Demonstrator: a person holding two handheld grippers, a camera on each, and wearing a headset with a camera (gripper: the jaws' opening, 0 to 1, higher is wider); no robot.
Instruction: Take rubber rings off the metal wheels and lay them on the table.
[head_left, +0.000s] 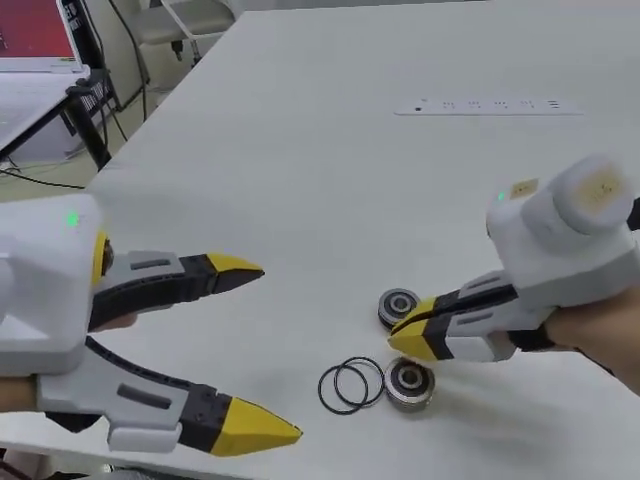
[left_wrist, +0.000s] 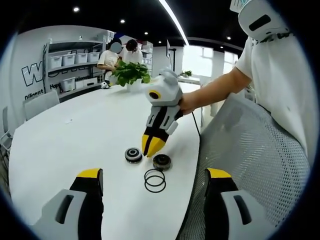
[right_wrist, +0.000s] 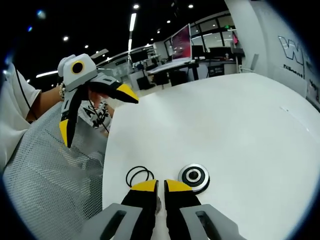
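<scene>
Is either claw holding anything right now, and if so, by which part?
Nothing is held. The left claw is wide open and empty; the right claw is shut with nothing visible between its jaws.

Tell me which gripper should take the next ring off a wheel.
Right, most likely. The right gripper, jaws closed, has its tips between the far wheel and the near wheel. The left gripper hangs wide open, farther off, beyond the loose rings.

Tabletop (head_left: 300, 150) open around the wheels (head_left: 409, 385); right claw (head_left: 402, 337) blocks between them.
</scene>
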